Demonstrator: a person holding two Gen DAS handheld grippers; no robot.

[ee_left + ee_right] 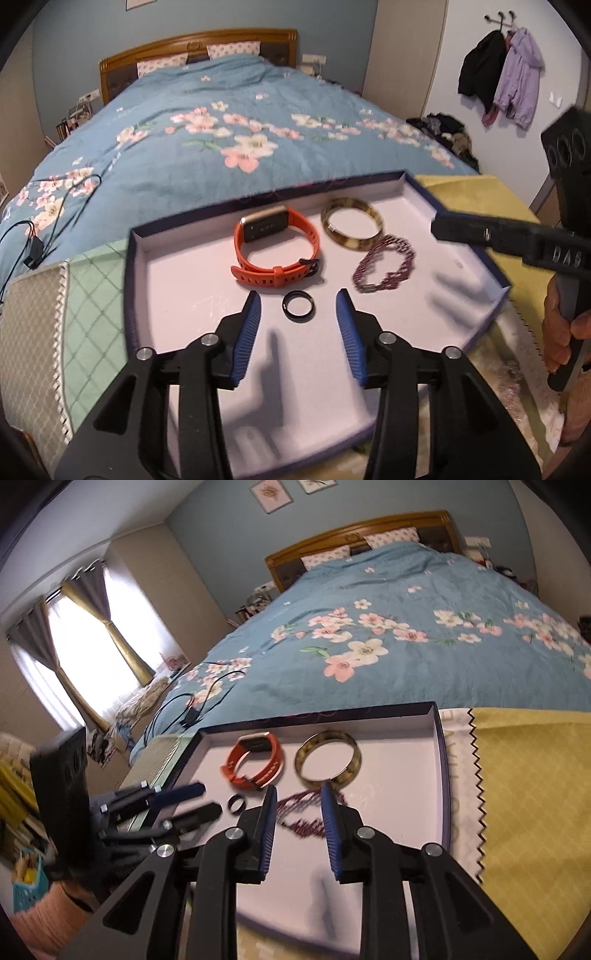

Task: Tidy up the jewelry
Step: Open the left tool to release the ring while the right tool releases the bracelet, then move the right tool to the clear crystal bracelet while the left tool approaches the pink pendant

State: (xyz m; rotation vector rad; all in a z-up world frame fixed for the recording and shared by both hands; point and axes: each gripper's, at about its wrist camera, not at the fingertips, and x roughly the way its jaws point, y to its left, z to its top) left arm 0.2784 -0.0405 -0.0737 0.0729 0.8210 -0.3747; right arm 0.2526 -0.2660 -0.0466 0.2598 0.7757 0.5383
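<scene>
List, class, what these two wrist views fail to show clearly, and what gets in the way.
- Beaded bracelet, right wrist view: blurred, partly behind the right gripper fingers.
- Smartwatch screen, left wrist view: text too small.
- Hand, left wrist view: cut off by the frame edge.
- Tray near edge, right wrist view: hidden by the gripper body.

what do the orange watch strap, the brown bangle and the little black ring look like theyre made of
Watch strap: matte orange rubber or silicone, judging by its moulded holes and soft curve.
Bangle: glossy mottled brown and cream, probably resin or horn-like plastic.
Ring: smooth black with a shiny edge, possibly metal or ceramic; too small to settle.
</scene>
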